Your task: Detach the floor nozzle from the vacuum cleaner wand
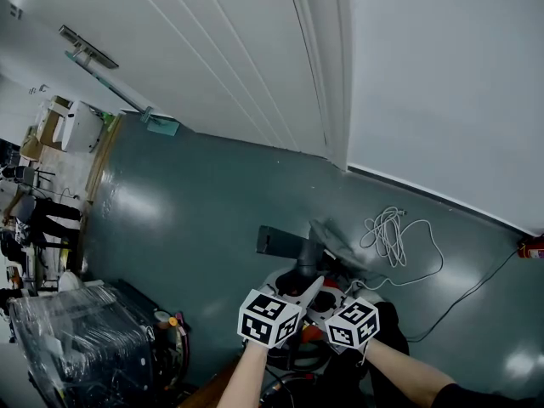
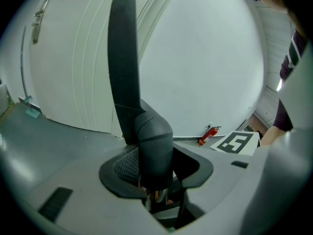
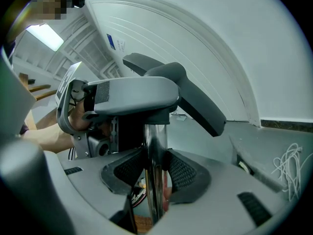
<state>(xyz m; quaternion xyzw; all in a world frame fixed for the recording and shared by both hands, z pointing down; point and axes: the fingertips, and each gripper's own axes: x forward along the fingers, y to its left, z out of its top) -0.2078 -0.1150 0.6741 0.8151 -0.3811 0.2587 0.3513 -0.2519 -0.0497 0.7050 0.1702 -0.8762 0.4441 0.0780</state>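
A: What takes up the most room here?

B: The grey-green floor (image 1: 195,219), and behind it the white panelled door (image 1: 212,49) beside a plain white wall (image 1: 442,75). At the lower left of the head view stands a bundle wrapped in clear plastic (image 1: 76,334).

A: And where is the floor nozzle (image 1: 280,241)?

B: It is held up off the floor, just beyond the two marker cubes in the head view. In the left gripper view its flat head rises as a dark bar, and its round neck bends down between the jaws.

A: How stands the left gripper (image 2: 156,173)?

B: Its jaws are fairly wide but closed on that neck. The neck fills the space between the two textured pads (image 2: 124,165).

A: And the right gripper (image 3: 155,173)?

B: It holds the wand (image 3: 155,185), a shiny metal tube standing upright between its pads. Both pads press on the tube. The tube runs up into the dark neck, just under the left gripper's grey jaw, so the two grippers are very close together, one above the other on the same line.

A: Anything smaller on the floor?

B: Yes. A loose coil of white cable (image 1: 393,232) lies to the right of the nozzle, well apart from it. A small red fire extinguisher (image 1: 531,246) stands at the foot of the wall, at the far right.
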